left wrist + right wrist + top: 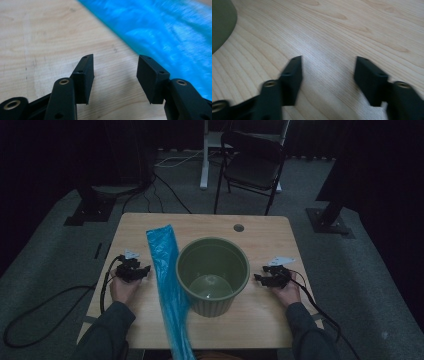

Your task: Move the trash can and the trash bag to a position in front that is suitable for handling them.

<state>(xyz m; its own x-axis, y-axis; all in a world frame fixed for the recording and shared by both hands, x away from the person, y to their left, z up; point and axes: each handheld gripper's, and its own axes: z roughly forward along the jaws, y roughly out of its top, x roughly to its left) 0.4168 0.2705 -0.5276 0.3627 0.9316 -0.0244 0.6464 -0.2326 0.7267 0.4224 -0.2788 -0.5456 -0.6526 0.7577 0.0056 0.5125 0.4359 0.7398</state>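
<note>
A green plastic bin (213, 274) stands upright and empty in the middle of the wooden table (260, 235). A long folded blue plastic bag (169, 280) lies flat to its left, running from mid-table past the near edge. My left gripper (145, 270) rests on the table just left of the bag, open, with bare wood between its jaws; the blue bag (170, 32) lies just beyond its tips. My right gripper (259, 279) sits on the table right of the bin, open and empty. In the right gripper view the bin's wall (220, 22) shows at upper left.
A round cable hole (238, 227) is in the table near its far edge. A black folding chair (252, 165) stands on the grey carpet beyond the table. Cables trail from both grippers off the table's sides.
</note>
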